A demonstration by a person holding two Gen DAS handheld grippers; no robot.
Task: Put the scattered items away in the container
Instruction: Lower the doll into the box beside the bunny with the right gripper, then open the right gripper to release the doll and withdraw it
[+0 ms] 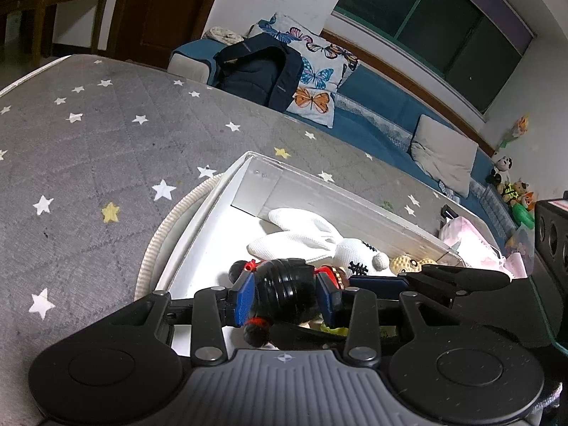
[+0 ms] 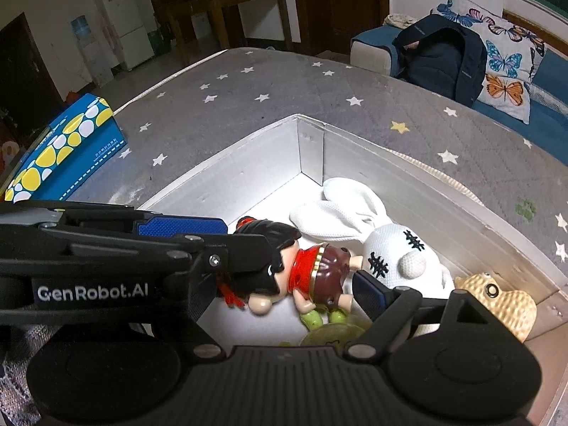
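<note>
Now the doll sits pinched over the box, ready for release.

Left gripper (image 1: 285, 296) is clamped on the black-haired head of the doll (image 2: 301, 269), holding it low inside the white box (image 2: 309, 142) so it lands beside the white rabbit plush (image 2: 390, 245) and tan knitted toy (image 2: 504, 301) already there. Right gripper (image 2: 294, 252) hangs with jaws apart, holding nothing; a blue tissue box (image 2: 67, 149) on the starred mattress (image 2: 284, 106) looks still untidied.
</note>
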